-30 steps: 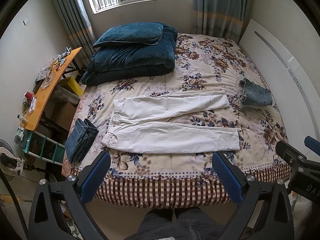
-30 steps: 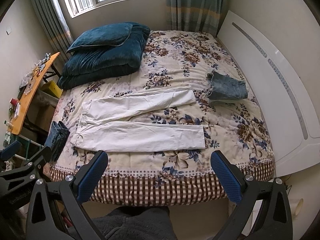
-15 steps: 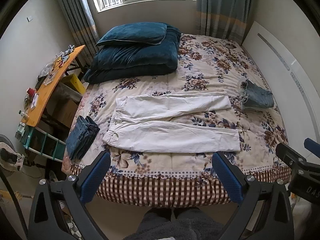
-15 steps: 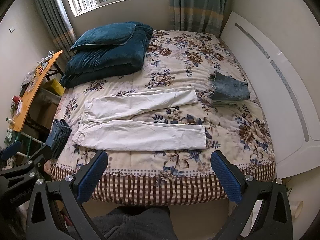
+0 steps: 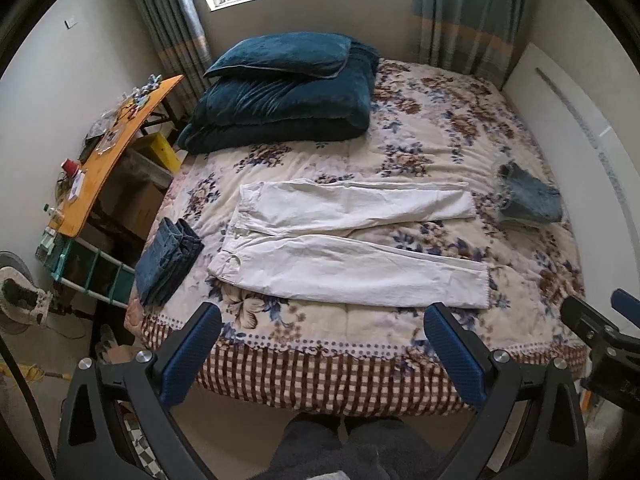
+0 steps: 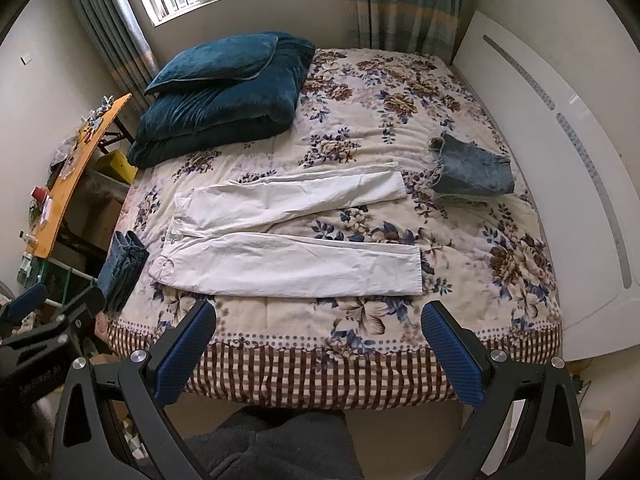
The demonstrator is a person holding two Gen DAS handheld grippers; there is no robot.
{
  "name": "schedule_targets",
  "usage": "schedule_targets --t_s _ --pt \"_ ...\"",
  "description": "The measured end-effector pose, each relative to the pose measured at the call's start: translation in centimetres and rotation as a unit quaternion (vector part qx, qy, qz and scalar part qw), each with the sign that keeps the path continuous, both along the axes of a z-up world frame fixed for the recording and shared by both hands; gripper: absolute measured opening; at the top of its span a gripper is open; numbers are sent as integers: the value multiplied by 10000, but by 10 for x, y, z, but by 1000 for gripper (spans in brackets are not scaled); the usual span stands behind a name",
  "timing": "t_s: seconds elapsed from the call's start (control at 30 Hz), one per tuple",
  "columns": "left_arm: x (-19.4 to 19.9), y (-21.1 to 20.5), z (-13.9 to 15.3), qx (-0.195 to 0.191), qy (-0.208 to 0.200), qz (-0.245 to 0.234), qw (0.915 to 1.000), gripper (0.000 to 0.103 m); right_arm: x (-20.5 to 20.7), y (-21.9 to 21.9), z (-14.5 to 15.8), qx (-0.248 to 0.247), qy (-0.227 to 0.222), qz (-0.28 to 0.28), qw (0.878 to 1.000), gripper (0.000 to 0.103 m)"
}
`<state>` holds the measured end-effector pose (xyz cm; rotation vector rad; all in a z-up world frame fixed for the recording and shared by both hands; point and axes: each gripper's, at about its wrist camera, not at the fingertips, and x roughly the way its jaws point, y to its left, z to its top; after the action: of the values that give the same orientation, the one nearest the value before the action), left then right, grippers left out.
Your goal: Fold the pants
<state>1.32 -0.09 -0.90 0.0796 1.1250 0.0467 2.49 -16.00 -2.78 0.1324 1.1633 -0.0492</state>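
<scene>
White pants (image 5: 352,248) lie flat on the floral bedspread (image 5: 432,136), waist to the left, both legs spread to the right in a narrow V. They also show in the right wrist view (image 6: 288,236). My left gripper (image 5: 320,320) is open and empty, held above the bed's near edge, short of the pants. My right gripper (image 6: 316,318) is open and empty too, at the same near edge. The right gripper's body shows at the left wrist view's right edge (image 5: 600,344).
Folded blue jeans (image 5: 168,260) lie at the bed's left edge. A folded denim piece (image 5: 528,200) lies at the right by the white headboard (image 5: 580,128). A teal quilt and pillow (image 5: 280,92) are stacked at the far left. An orange side table (image 5: 104,152) stands left of the bed.
Both views have tilted slightly downward and drifted closer to the bed; the pants sit a little lower in the frames. Nothing on the bed has moved. Both grippers stay open.
</scene>
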Motion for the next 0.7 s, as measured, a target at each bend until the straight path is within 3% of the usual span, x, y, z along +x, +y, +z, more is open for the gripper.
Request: schedule_targets --t_s 0.2,0.37,0.53,0.7 --pt "44 16 -36 276 41 203 9994 103 46 -1 -46 -90 197 25 9998 103" --pt "116 40 -82 344 275 141 9989 103 114 12 -103 -278 463 241 9982 103" --pt "213 60 -151 520 695 -245 9959 103 212 39 -178 -429 896 701 9926 103" --pt "306 72 -235 726 1254 -783 9863 100 331 70 -275 -546 1417 1144 9818 103"
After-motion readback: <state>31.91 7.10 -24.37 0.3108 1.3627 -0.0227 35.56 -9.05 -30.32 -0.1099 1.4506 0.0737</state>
